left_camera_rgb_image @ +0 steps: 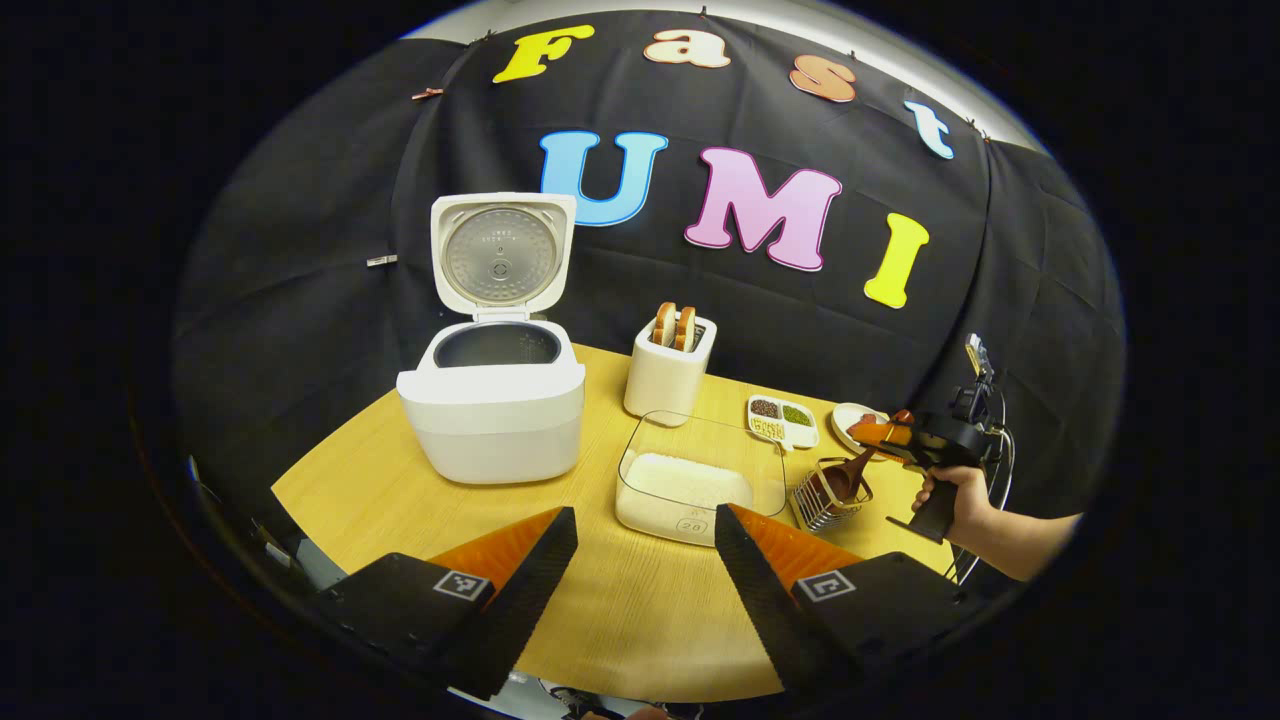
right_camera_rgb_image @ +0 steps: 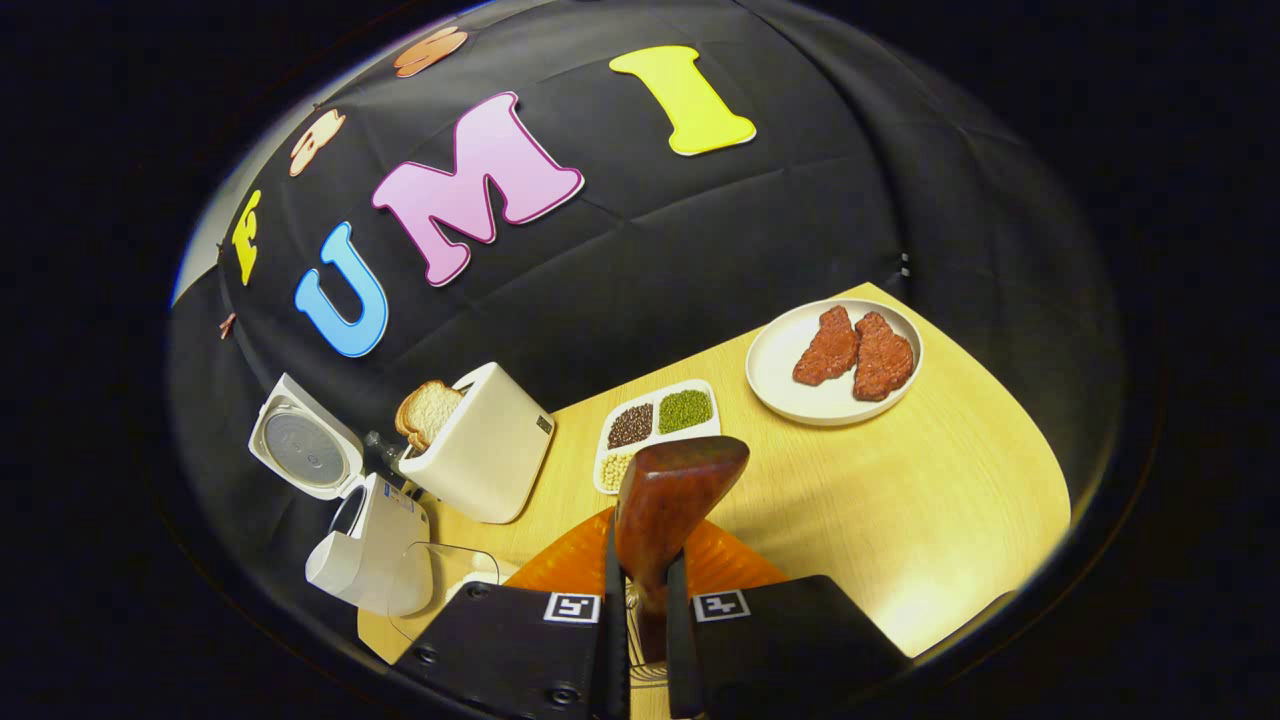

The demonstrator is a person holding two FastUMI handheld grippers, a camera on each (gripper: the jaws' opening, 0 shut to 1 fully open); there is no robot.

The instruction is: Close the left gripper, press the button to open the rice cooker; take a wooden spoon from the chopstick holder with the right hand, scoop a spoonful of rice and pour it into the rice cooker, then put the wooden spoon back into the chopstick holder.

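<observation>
The white rice cooker [left_camera_rgb_image: 495, 405] stands at the table's left with its lid up and its dark pot showing; it also appears small in the right gripper view [right_camera_rgb_image: 365, 545]. A clear container of rice [left_camera_rgb_image: 690, 485] sits in the middle. The wire chopstick holder [left_camera_rgb_image: 828, 500] stands to the right of it, with the brown wooden spoon [left_camera_rgb_image: 848, 478] tilted in it. My right gripper [left_camera_rgb_image: 880, 435], held by a hand, is on the spoon's upper part. In its own view the right gripper [right_camera_rgb_image: 645, 590] is shut on the wooden spoon [right_camera_rgb_image: 672, 495]. My left gripper [left_camera_rgb_image: 645, 545] hangs open over the near table edge.
A white toaster [left_camera_rgb_image: 668, 372] with bread stands behind the rice container. A divided dish of beans [right_camera_rgb_image: 655, 428] and a plate [right_camera_rgb_image: 775, 385] with two pieces of meat lie at the back right. The wooden table [right_camera_rgb_image: 900, 520] has bare surface at the right.
</observation>
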